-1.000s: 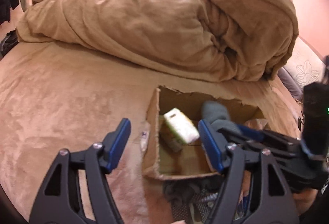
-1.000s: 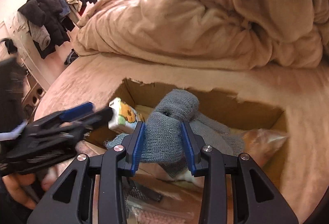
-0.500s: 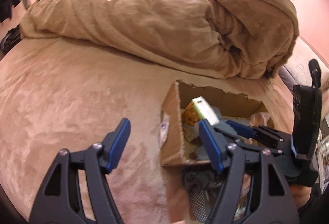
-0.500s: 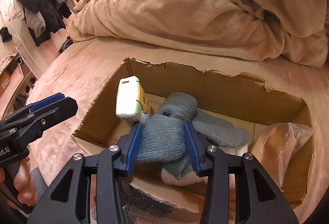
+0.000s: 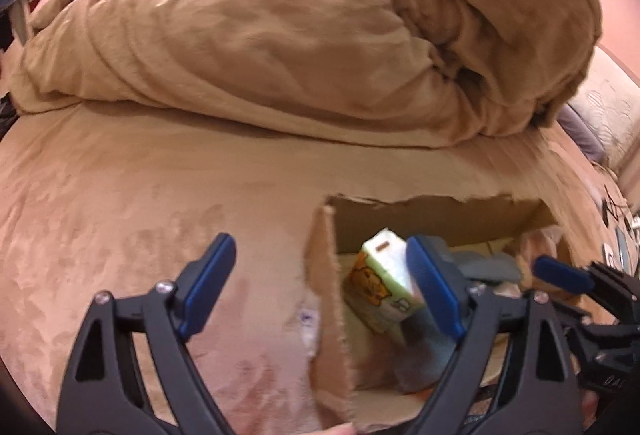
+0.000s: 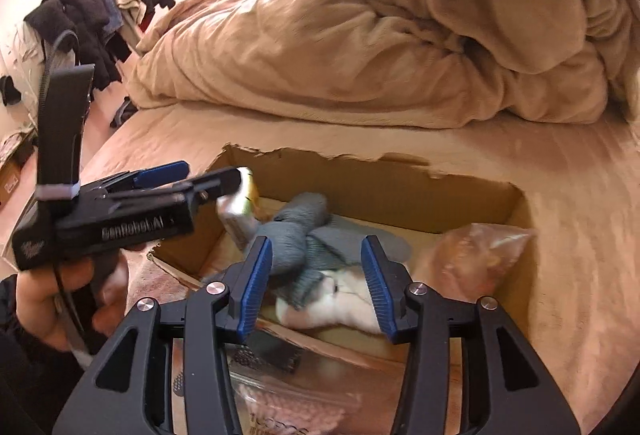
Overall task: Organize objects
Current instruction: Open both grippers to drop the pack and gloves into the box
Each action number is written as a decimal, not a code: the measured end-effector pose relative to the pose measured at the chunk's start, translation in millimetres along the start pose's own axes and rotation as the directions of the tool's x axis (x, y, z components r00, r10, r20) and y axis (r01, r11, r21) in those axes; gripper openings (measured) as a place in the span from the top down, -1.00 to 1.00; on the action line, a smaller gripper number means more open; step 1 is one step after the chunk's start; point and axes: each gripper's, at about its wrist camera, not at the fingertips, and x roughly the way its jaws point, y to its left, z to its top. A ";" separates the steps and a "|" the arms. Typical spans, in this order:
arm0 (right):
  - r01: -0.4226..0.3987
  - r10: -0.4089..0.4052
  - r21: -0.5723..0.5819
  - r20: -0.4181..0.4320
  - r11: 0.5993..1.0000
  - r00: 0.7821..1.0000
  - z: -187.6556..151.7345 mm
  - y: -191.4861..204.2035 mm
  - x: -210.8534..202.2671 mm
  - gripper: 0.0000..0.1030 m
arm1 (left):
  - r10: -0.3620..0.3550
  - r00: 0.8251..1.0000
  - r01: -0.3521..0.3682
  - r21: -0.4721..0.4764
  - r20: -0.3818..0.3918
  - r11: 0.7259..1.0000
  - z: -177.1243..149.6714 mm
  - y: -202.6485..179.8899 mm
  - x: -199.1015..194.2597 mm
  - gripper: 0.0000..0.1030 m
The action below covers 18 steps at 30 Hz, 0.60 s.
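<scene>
- The step in hand looks like dropping items off into the torn-edged cardboard box [image 6: 400, 183] that sits on the bed [image 5: 120, 215]; both grippers are letting go over it.
- The right gripper [image 6: 316, 283] has its fingers [image 6: 256, 283] opening, about halfway apart. The grey knitted sock bundle [image 6: 304, 235] lies between and just beyond them on the box floor, with a white piece under it. The left pad is close to the knit (whether it brushes it I cannot tell); the right pad stands clear, so nothing is gripped.
- The left gripper [image 5: 320, 283] is opening wide. It straddles the box's left wall, one pad over the bed, the other inside the box. The small carton with an orange cartoon print [image 5: 384, 283] leans tilted just beside the inner pad, apparently released and resting in the left end of the box.
- A crinkled clear bag [image 6: 476, 255] fills the right end of the box.
- The next move probably calls for lifting both grippers straight up and clear of the torn rim without snagging the knit, then reaching for the mesh-patterned packets [image 6: 268, 359] lying in front of the box.
</scene>
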 end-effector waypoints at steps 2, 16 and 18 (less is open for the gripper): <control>-0.004 0.004 0.009 0.009 1.000 1.000 0.3 -3.4 -4.8 0.05 | -0.007 1.000 0.006 -0.021 -0.019 1.000 -4.6 7.2 -4.1 -0.72; 0.000 0.000 -0.009 0.071 1.000 0.997 -12.3 10.3 -54.4 0.05 | 0.017 0.995 -0.022 -0.047 -0.095 0.999 -56.3 3.5 -47.6 -0.71; 0.011 -0.011 -0.001 0.080 1.000 0.997 -16.9 9.0 -65.9 0.05 | 0.017 0.997 -0.020 -0.044 -0.072 0.999 -55.9 0.3 -60.6 -0.71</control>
